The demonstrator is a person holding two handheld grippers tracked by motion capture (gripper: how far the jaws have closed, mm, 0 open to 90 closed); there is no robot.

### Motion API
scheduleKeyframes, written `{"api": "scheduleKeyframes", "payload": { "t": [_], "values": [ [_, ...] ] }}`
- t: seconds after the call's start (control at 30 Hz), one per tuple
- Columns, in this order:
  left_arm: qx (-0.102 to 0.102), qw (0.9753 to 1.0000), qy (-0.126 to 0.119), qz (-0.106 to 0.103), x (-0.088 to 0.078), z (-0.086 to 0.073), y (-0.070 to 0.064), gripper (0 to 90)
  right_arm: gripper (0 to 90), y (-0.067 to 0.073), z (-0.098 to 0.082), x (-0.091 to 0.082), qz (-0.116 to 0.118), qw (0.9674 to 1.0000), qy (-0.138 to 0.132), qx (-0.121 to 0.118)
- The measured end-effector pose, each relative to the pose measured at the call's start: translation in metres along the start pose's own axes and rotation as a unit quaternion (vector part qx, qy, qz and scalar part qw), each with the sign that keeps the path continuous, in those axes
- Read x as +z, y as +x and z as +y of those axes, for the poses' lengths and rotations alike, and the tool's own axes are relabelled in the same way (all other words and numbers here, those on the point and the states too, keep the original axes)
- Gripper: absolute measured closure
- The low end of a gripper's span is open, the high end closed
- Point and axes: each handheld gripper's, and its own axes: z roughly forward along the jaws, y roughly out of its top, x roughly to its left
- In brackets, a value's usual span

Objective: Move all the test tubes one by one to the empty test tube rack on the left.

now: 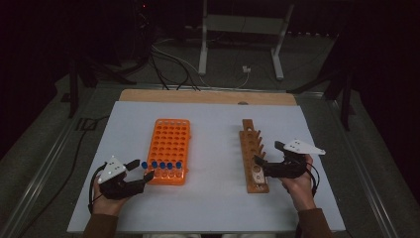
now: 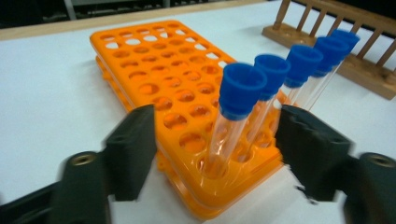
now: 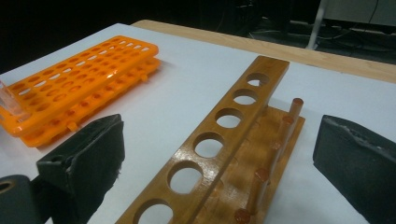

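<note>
An orange tube rack lies on the white table, left of centre. Several clear tubes with blue caps stand in its near row. My left gripper is open at the rack's near left corner. Its jaws straddle the nearest blue-capped tube without pressing on it. An empty wooden rack lies right of centre. My right gripper is open, one jaw on each side of the wooden rack's near end. A hand holds each gripper.
The white table sheet has bare room between the two racks and along its near edge. A wooden board edge runs along the far side. Beyond it on the dark floor are cables and a white stand.
</note>
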Motion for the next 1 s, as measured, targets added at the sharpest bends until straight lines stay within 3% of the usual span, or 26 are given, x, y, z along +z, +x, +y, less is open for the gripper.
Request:
{"api": "scheduleKeyframes", "payload": {
  "t": [0.13, 0.33, 0.67, 1.0],
  "values": [
    [0.002, 0.9999, -0.016, -0.001, -0.005, 0.002, -0.001, 16.4, 2.2, -0.002, -0.002, -0.002, -0.002, 1.0, -0.002, 0.002],
    [-0.006, 0.9992, -0.028, 0.029, -0.011, 0.006, 0.003, 1.9, 2.2, -0.003, -0.006, -0.005, -0.002, 1.0, -0.007, 0.005],
    [-0.022, 0.9957, -0.069, 0.058, -0.027, 0.008, 0.012, 0.6, 2.2, -0.006, -0.019, -0.016, -0.007, 0.9998, -0.018, -0.002],
    [-0.026, 0.9915, -0.081, 0.098, -0.034, 0.004, 0.02, 0.6, 2.1, -0.009, -0.03, -0.03, -0.01, 0.999, -0.045, 0.0]
  ]
}}
